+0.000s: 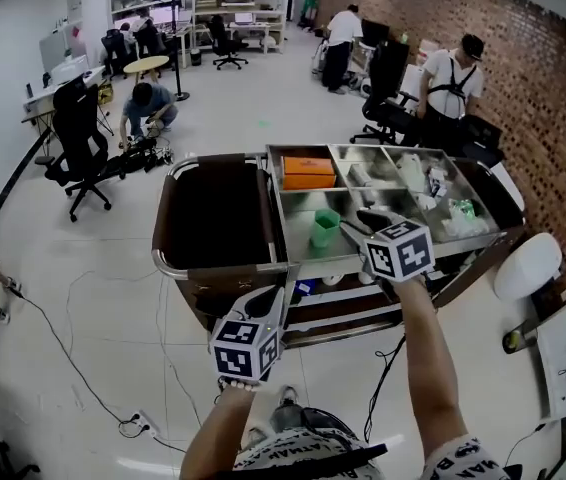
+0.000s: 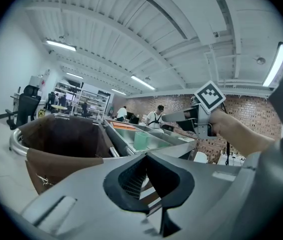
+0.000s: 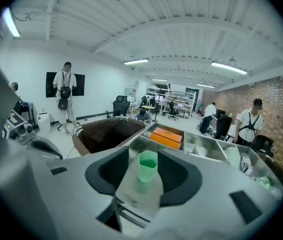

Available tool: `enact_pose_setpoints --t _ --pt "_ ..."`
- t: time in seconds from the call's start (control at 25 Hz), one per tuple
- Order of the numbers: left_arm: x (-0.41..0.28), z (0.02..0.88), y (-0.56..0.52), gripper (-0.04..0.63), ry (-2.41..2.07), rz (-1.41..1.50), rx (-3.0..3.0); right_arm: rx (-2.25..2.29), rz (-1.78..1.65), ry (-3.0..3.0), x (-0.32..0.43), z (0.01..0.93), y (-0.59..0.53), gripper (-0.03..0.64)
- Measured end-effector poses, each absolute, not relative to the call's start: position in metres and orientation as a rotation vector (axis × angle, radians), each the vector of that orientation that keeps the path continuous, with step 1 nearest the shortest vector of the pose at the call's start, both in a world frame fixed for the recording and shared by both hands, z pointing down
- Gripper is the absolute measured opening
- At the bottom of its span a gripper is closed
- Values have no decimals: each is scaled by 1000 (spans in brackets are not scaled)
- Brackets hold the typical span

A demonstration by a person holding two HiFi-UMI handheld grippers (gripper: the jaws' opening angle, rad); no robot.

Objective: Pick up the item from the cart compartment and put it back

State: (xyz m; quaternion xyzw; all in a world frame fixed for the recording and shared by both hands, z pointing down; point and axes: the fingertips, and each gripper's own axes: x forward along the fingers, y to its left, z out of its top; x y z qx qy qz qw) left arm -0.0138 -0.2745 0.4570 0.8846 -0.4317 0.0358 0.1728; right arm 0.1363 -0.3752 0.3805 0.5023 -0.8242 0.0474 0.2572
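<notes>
Closest in, the left gripper (image 1: 268,303) hangs off the cart's near edge. Its jaws are only a sliver apart and nothing is between them. Above the near rail of the steel cart tray (image 1: 293,260) is the right gripper (image 1: 363,220). Its jaws are partly apart and empty, and the pale green plastic cup (image 3: 148,165) is framed in the gap but untouched. The cup stands upright on the floor of the near compartment, close to its left wall. One compartment further back lies a flat orange box (image 1: 308,171), and the brown bag (image 1: 213,213) fills the cart's left end.

The danger from here looks like this: the cup is light and the steel is slick. An off-centre approach could let one jaw nudge the rim and tip it or skate it into the wall.
</notes>
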Motion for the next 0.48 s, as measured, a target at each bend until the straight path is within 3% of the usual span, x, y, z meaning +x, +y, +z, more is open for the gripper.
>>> enact_pose_setpoints --t 0.08,0.16,0.2,0.28,0.48 --pt "-16 460 -263 -2 -1214 97 2504 1421 135 -2248 140 381 -347 106" --pt "-17 463 -252 -2 -1200 94 2498 1480 141 -2271 143 380 -320 80" --pt "-18 464 -246 -2 -1195 91 2496 1505 138 -2285 142 379 -307 31" --pt "-19 465 -237 -2 -1189 87 2493 1539 113 -2306 140 375 -284 2" --pt "-21 470 -217 -2 -1200 85 2473 1566 44 -2340 132 370 -236 2"
